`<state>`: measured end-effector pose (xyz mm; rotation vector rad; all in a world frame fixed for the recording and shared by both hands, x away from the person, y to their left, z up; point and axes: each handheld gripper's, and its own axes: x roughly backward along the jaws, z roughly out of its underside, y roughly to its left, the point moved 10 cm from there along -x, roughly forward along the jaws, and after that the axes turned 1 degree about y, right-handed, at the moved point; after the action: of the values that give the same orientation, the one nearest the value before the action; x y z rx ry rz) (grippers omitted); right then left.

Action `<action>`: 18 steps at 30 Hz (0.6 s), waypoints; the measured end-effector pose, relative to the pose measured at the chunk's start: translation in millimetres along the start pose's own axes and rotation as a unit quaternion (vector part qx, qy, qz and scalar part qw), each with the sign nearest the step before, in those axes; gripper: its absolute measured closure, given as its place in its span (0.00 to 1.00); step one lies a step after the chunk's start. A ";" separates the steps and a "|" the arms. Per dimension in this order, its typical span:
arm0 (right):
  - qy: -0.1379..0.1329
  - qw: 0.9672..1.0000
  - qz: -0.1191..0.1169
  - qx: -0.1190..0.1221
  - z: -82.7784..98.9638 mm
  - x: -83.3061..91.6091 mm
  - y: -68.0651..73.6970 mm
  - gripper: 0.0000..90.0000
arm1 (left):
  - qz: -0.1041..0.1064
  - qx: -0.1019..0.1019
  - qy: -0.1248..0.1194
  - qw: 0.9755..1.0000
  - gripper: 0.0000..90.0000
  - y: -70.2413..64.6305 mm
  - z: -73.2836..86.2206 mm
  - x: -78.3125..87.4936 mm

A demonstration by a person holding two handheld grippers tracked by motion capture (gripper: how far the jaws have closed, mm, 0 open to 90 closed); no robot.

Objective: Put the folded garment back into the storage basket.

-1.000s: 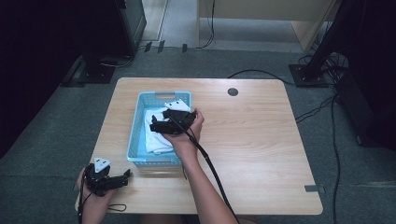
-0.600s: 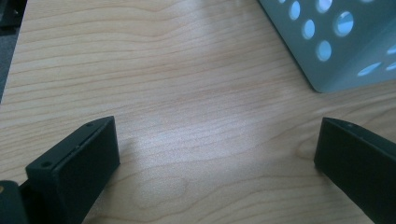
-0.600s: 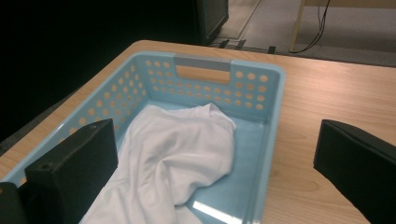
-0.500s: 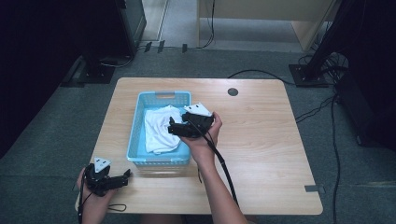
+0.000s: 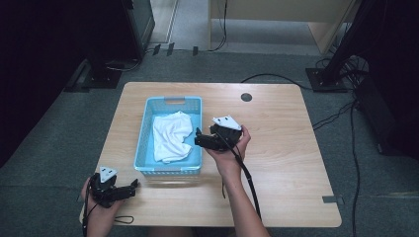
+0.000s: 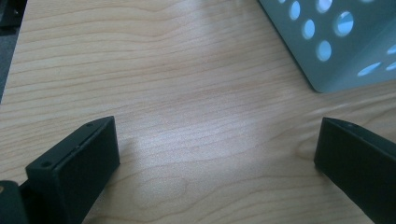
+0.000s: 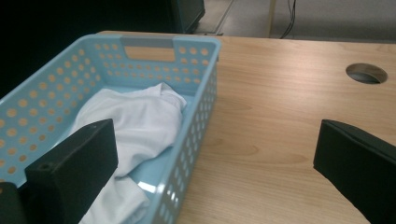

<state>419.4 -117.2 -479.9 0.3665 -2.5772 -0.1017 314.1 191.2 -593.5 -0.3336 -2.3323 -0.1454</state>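
A light wooden table with a round cable hole stands on grey carpet. Black cables trail right; dark equipment stands sit behind.

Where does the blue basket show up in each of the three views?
High view: the blue basket sits left of centre on the table, with a white cloth inside.
Left gripper view: one perforated corner of it fills the top right.
Right gripper view: it takes up the left half, cloth inside.
Shared landmark: the basket's round-holed wall, resting on the wooden tabletop.
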 end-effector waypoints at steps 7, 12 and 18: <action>0.009 1.000 0.011 -0.014 17.2 -0.2 -19.0 0.00 | 0.000 0.000 0.000 1.000 0.00 0.0 0.0 0.0; 0.015 1.000 0.017 -0.020 30.7 -2.1 -30.4 0.00 | 0.000 0.000 0.000 1.000 0.00 0.0 0.0 0.0; 0.028 0.999 0.023 -0.024 50.8 -3.7 -40.1 0.00 | 0.000 -0.001 0.001 1.000 0.00 0.1 0.2 0.1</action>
<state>405.7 -154.8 -531.1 0.2895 -2.5212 -0.1342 314.0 191.4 -593.6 -0.3343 -2.3308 -0.1483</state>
